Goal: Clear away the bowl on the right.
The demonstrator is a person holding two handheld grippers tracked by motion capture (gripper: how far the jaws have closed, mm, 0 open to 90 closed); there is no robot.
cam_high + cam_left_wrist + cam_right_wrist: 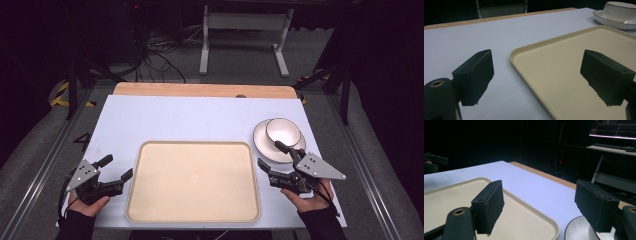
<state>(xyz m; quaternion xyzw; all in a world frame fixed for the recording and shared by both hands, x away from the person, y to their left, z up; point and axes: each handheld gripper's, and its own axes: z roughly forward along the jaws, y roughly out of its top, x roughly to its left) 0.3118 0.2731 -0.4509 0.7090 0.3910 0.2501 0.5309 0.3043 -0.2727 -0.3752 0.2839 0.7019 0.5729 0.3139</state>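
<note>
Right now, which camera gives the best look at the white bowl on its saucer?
The high view: the bowl shows whole from above, sitting on the saucer, right of the tray. The left gripper view catches its side at the top right corner, partly cropped. The right gripper view shows a sliver of it behind that gripper.

Left gripper (116,168), right gripper (269,155): agape.

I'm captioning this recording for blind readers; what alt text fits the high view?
A person's two hands each hold an open hand-held gripper, the left hand-held gripper and right hand-held gripper, on either side of an empty beige tray on a white table. A white bowl sits on a saucer beyond the right one.
</note>
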